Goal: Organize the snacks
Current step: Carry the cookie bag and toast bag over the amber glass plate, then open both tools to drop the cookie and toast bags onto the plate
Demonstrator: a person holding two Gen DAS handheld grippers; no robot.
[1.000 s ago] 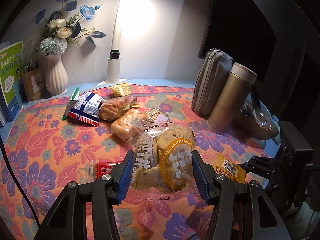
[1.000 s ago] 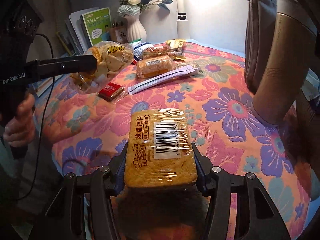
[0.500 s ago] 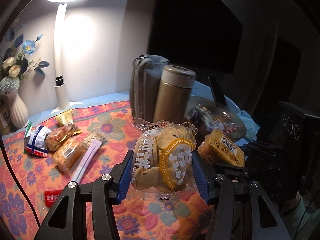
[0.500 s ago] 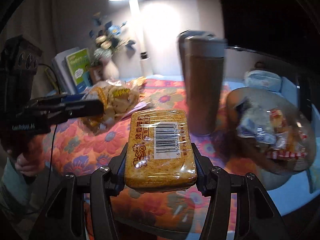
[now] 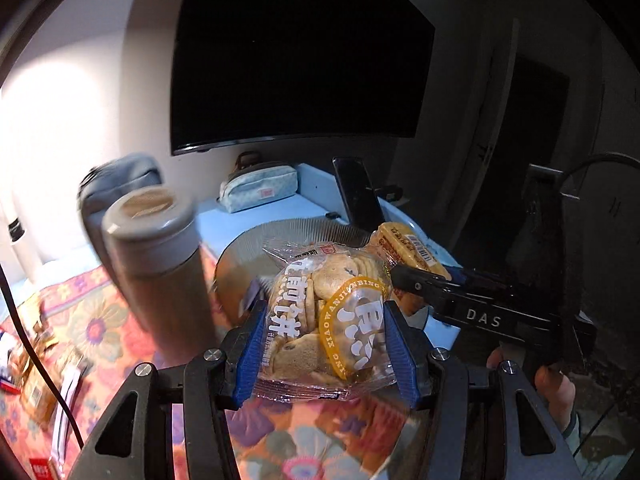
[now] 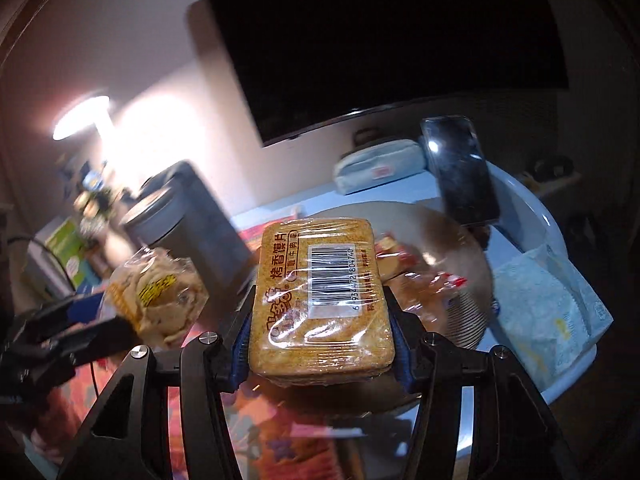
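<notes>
Above the clear bowl, left jaws clamp a cookie bag, right jaws a toast pack

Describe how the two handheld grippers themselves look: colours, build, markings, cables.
Both are black, angular linkage frames with silver bolt heads and blue ribbed pads on the fingers. The right gripper, seen from the left wrist camera, carries white "DAS" lettering. A black cable hangs beside the left gripper.
</notes>
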